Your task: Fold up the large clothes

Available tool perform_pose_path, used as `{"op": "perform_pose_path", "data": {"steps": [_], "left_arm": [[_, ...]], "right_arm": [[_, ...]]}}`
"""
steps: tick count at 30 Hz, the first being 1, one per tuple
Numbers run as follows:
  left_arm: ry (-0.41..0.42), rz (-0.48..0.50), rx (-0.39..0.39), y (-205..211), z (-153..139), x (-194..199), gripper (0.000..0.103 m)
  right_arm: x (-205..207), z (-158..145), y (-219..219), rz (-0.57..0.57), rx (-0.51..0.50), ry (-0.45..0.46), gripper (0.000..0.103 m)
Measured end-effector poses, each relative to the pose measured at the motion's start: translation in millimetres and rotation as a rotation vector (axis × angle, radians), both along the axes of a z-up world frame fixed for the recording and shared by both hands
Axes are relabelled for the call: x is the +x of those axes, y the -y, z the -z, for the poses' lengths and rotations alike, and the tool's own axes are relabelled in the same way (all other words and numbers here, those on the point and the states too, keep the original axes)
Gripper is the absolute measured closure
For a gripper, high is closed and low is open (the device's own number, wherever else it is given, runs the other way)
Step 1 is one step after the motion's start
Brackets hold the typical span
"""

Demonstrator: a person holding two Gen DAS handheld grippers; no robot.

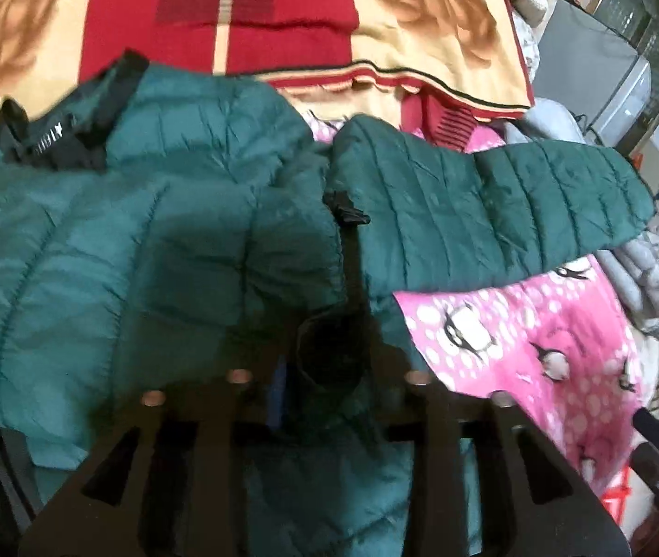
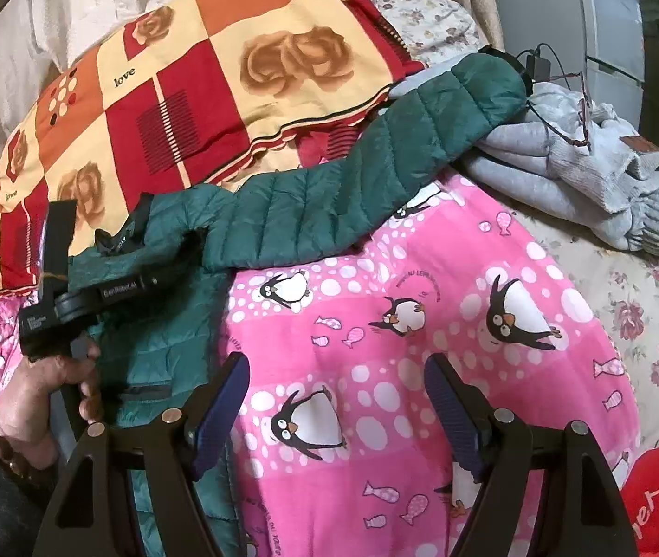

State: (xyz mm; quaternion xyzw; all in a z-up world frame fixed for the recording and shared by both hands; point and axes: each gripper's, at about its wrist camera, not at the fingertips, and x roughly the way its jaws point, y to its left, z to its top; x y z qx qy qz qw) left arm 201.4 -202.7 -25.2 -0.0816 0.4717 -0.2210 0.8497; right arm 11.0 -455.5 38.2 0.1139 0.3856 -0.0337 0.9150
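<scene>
- The green quilted puffer jacket (image 1: 153,241) lies spread on a bed, its body over the pink penguin blanket (image 2: 399,325) and its collar end up against the red and cream rose-print blanket (image 2: 181,93).
- One sleeve (image 2: 376,176) stretches out away from the body, its cuff resting on a pile of grey clothes (image 2: 608,176); it is not yet folded in, so I judge the fold is at an early stage.
- The left gripper (image 1: 325,371) hovers low over the jacket's body near the front edge. Its tongs are dark and blurred against a dark cuff-like roll of fabric; I cannot tell whether they pinch it or stand just free of it.
- A hand (image 2: 46,390) grips that tool's handle from the jacket's side, angled down as suits laying fabric flat.
- The right gripper (image 2: 336,399) has its blue-padded tongs well apart, with only penguin blanket between them and nothing held.
- It sits just beside the jacket's edge, likely waiting to take the outstretched sleeve.
</scene>
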Motion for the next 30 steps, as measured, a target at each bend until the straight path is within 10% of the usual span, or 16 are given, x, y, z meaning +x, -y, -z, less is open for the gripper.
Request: {"op": "perform_pose_path", "data": {"steps": [3,8,22,30], "left_arm": [[-0.008,0.043,-0.057,-9,-8,-10,0.04],[0.037,0.074,-0.076,-42,-29,-37,0.04],[0.207,-0.516,0.052,-296,-48,-24,0.04],[0.089,-0.507,-0.048,-312,-20,4,0.04]], "right_arm": [[3,0,-7,0.004,0.002,-0.003,0.028],[12,-3,-31,-0.009,-0.014,-0.001,0.028],[69,-27,-152,-0.206,-0.109,0.139,0.028],[164,2,-211,-0.372,-0.019,0.117,0.029]]}}
